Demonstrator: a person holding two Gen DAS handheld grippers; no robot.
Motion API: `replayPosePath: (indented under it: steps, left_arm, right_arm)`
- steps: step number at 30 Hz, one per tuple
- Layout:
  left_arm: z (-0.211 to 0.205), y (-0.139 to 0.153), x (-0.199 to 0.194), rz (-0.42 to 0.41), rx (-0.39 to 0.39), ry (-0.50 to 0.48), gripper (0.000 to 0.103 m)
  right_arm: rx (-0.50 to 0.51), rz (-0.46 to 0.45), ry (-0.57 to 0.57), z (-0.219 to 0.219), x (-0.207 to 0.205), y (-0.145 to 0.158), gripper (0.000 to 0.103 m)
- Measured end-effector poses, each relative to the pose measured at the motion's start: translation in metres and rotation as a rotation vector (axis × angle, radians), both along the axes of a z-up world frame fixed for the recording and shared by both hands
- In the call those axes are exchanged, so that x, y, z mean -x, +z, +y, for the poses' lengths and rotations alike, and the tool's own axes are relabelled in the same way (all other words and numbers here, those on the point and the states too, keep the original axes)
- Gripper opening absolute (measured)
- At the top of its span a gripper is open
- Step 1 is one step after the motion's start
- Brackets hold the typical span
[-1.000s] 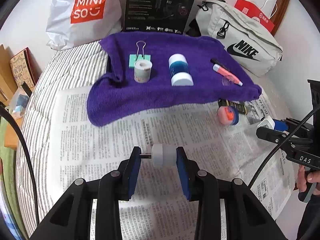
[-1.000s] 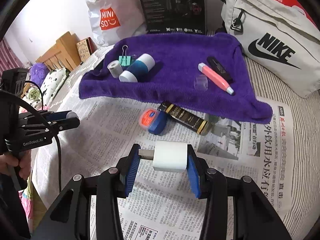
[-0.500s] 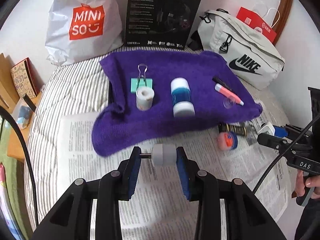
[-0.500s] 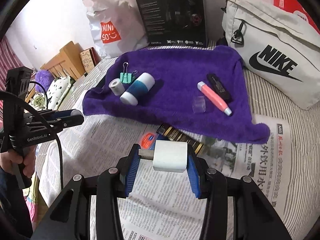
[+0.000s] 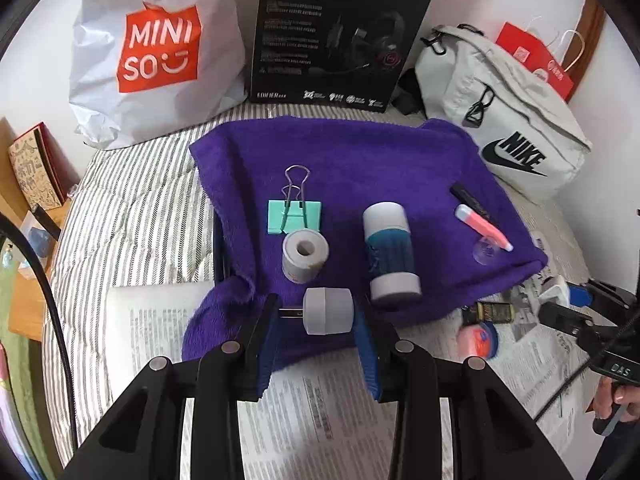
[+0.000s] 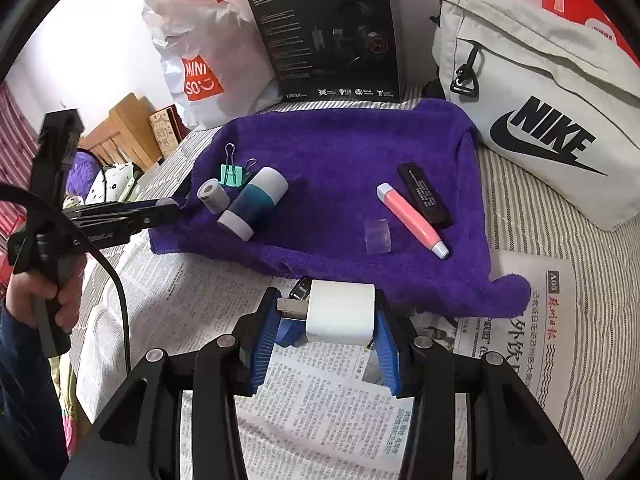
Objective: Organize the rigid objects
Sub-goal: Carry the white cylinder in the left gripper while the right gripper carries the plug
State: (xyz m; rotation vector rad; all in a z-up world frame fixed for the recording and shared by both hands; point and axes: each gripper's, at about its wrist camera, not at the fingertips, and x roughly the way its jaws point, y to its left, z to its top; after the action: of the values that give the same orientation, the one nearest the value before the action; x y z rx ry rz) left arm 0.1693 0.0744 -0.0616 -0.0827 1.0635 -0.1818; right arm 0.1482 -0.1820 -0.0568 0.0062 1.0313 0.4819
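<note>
My left gripper (image 5: 318, 316) is shut on a small white round plug (image 5: 328, 311), held over the near edge of the purple towel (image 5: 360, 152). My right gripper (image 6: 326, 314) is shut on a white square charger (image 6: 341, 312), held above the newspaper just short of the towel (image 6: 340, 140). On the towel lie a green binder clip (image 5: 295, 216), a tape roll (image 5: 305, 255), a blue-and-white cylinder (image 5: 390, 254), a pink pen (image 5: 484, 227), a black stick (image 6: 423, 193) and a clear cap (image 6: 377, 236).
Newspaper (image 6: 320, 412) covers the striped bed. An orange-blue tin (image 5: 478, 336) and a dark tube (image 5: 488, 311) lie on it at right. A Miniso bag (image 5: 156, 48), a black box (image 5: 340, 32) and a Nike bag (image 5: 504, 120) stand behind the towel.
Both grippers have moved forward toward the towel with their loads. The left one now reaches the towel's near edge; the right one is over the tin and tube.
</note>
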Motion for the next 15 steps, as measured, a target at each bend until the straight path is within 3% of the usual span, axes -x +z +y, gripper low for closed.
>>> replayPosePath:
  steps: [15]
  left_arm:
    - [-0.007,-0.036,-0.028,0.09,-0.056,-0.001,0.034]
  right_arm:
    - [0.01,-0.042,-0.016,-0.002,-0.051,0.001,0.044]
